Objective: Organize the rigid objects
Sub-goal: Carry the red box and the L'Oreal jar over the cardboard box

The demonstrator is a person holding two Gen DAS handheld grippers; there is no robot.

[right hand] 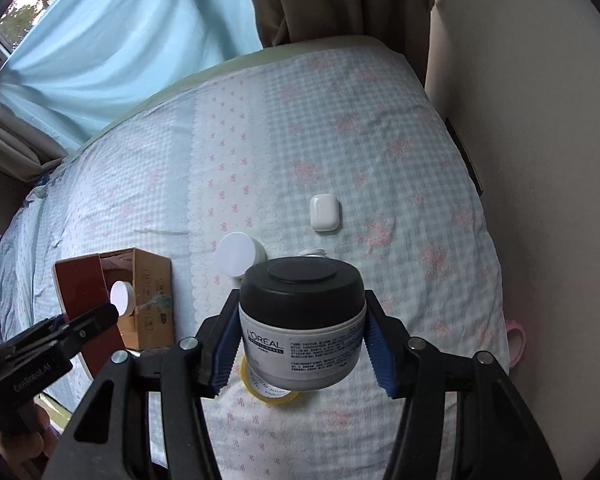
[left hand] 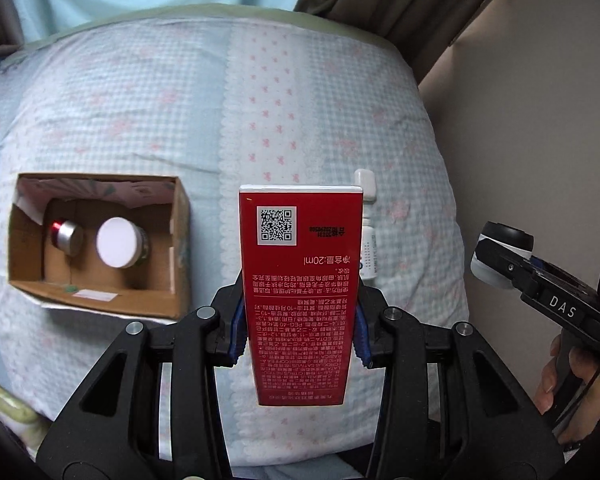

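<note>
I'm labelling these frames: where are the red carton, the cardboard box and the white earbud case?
red carton [left hand: 300,280], left wrist view, printed face.
cardboard box [left hand: 180,248], left wrist view, right wall.
white earbud case [right hand: 324,213], right wrist view, middle of its lid side.

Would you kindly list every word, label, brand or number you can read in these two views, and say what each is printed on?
"净含量:20ml": red box, upside down, beside a QR code.
"L'ORÉAL": grey jar.
"DAS": right gripper's body.
"GenRobot.AI": left gripper's body.
Too small or blurred: the red box's dense print, the jar's fine print, the yellow tape roll, the cardboard box markings.
</note>
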